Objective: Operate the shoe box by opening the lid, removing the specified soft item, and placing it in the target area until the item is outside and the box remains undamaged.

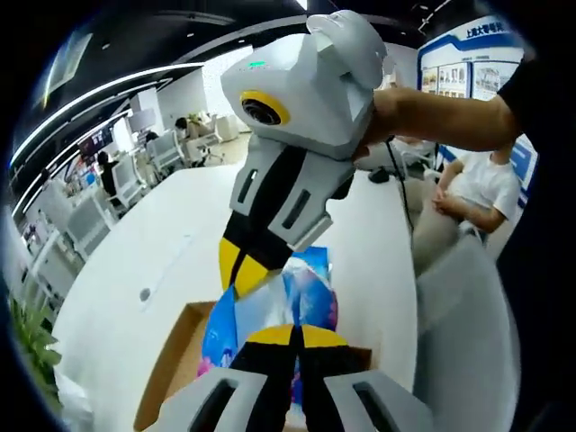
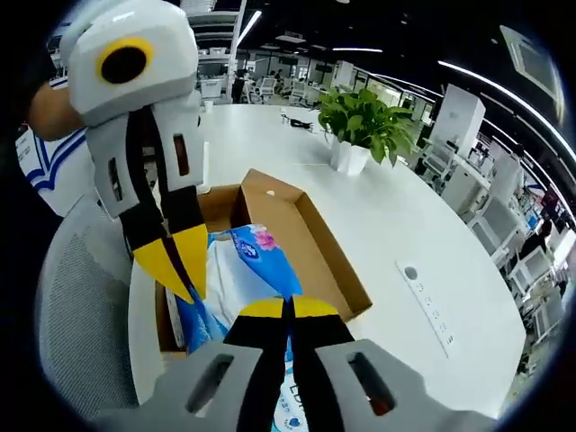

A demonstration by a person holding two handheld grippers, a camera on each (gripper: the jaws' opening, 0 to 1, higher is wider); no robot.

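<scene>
A soft blue and white pack (image 1: 310, 290) (image 2: 256, 265) is held over the open brown cardboard shoe box (image 1: 171, 360) (image 2: 317, 236) on a white table. My left gripper (image 1: 290, 338) has its jaws shut on the pack's near end. The right gripper (image 1: 241, 268) comes down from above, its yellow tips closed on the pack's upper edge. In the right gripper view, my right gripper (image 2: 288, 309) is shut on the pack. There the left gripper (image 2: 180, 268) reaches in from the upper left and pinches the pack's left side. The pack hides most of the box's inside.
The round white table (image 2: 405, 225) carries a potted plant (image 2: 364, 121) at its far side and a flush socket (image 2: 411, 272). A grey mesh chair (image 2: 81, 297) (image 1: 459, 306) stands close to the box. A person (image 1: 477, 189) sits beyond the table's edge.
</scene>
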